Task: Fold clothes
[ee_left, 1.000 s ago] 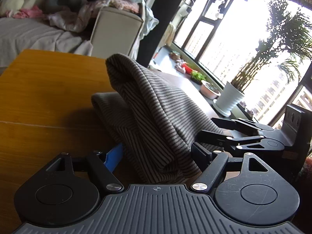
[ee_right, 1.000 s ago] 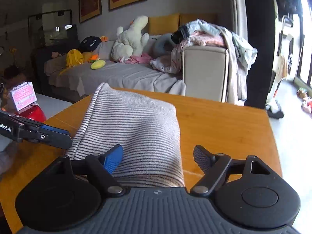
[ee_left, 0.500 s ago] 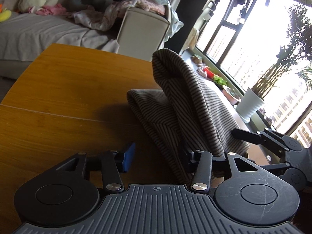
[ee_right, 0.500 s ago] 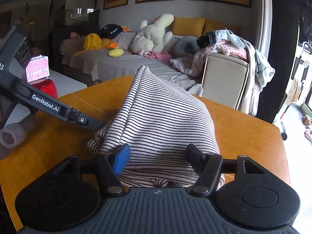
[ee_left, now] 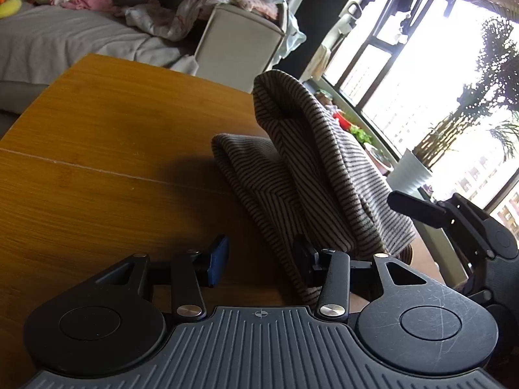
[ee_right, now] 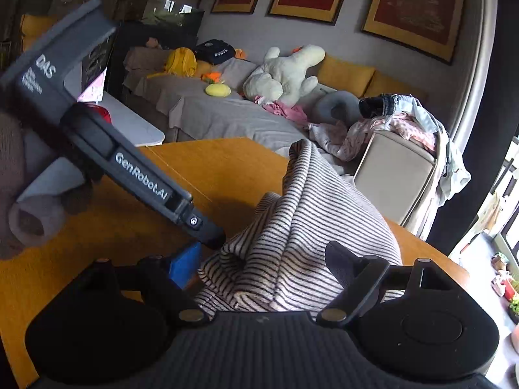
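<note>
You have one striped knit garment (ee_left: 324, 178), dark on pale, bunched in loose folds and peaked upward, resting on the wooden table (ee_left: 97, 162).

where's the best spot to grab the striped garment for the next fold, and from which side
Probably the raised fold ridge of the striped garment, taken from the near edge along the wooden table. It stands up in a hump, so fingers can close across it; the flat layers beneath give no edge to pinch.
</note>
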`<state>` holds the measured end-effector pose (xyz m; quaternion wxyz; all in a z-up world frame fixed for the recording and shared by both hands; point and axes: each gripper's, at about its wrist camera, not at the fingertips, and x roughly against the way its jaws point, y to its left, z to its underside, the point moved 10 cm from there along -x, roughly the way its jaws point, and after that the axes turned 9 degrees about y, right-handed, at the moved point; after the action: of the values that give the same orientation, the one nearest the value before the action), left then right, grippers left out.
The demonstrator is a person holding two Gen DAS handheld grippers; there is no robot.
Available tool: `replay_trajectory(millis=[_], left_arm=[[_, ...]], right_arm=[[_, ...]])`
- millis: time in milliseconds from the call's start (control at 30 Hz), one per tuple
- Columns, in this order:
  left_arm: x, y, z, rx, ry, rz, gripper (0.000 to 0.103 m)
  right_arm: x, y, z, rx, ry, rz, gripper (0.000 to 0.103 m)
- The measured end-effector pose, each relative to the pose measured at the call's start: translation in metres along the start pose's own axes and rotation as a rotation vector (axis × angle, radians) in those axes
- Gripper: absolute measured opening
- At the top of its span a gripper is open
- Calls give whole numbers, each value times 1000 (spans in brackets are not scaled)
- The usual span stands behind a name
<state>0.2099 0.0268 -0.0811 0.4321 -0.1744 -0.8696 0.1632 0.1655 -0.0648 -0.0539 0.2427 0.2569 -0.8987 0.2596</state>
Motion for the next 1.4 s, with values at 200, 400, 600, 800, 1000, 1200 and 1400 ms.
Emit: replay_trajectory(millis=[200, 400, 600, 800, 1000, 1200, 1400], left_arm=[[-3, 0, -6, 2, 14, 17, 44], [-10, -7, -7, 33, 44, 100, 39], [-22, -19, -4, 24, 80, 172, 31], [-23, -12, -3, 36, 86, 165, 35], [13, 6, -29, 28, -29, 53, 37], [44, -43, -78, -100, -178, 85, 37], [-29, -51, -83, -85, -16, 81, 35]], right_arm=[[5, -18, 1, -48, -22, 7, 62], [25, -47, -11, -199, -43, -114, 20], [41, -50, -36, -367, -111, -360, 19], [12, -32, -4, -368, -4, -327, 19], [16, 11, 10, -152, -4, -170, 29], [14, 21, 6, -115, -10, -128, 40], [41, -9, -3, -193, -66, -198, 54]])
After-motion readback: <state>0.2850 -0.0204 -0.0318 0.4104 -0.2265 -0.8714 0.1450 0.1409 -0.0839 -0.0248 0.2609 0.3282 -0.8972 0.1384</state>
